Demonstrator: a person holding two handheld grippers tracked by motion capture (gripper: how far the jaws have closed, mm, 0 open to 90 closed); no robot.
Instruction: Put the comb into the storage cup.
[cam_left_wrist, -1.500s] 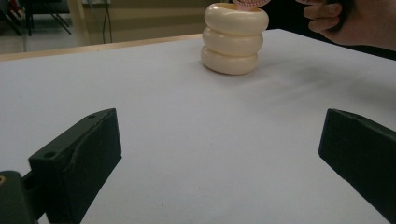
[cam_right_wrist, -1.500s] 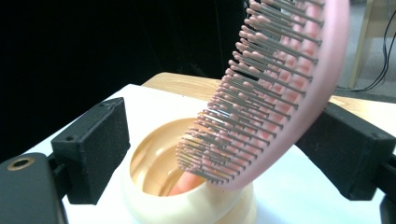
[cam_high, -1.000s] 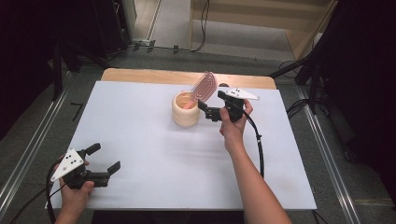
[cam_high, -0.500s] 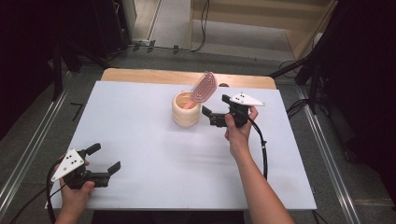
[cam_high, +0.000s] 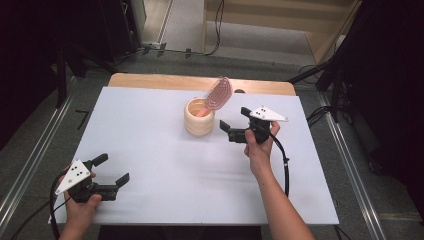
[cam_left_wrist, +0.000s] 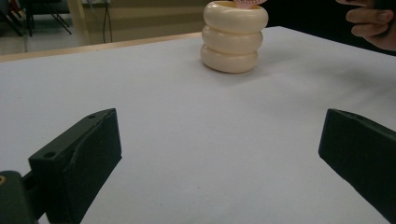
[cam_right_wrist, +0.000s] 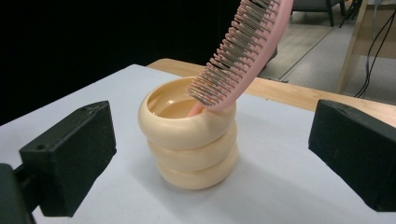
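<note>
Item 1: holder (cam_high: 199, 117), cream, glossy, shaped as three stacked rounded rings, hollow, upright on white table (cam_high: 150, 145), far-centre.
Item 2: hairbrush (cam_high: 218, 93), pink plastic, vented back, rows of thin metal-look bristles; handle down inside holder, head leaning out over the rim twd the right gripper.
Item 3: right gripper (cam_high: 231, 131), black, blocky matte jaws wide apart, nothing btwn them; just beside holder, not touching. Grey 3-cornered plate on top, cable trailing back along forearm.
Item 4: left gripper (cam_high: 111, 172), near-left corner, well apart from holder; jaws apart, empty.
Surround: bare table surface btwn grippers and holder; wood edge strip at far side.
View notes: right gripper view gives bristle detail (cam_right_wrist: 224, 70) and holder's inside; left gripper view gives holder's ringed profile (cam_left_wrist: 233, 37) from low, w/ fingers of the other hand (cam_left_wrist: 369, 23) at top right.
</note>
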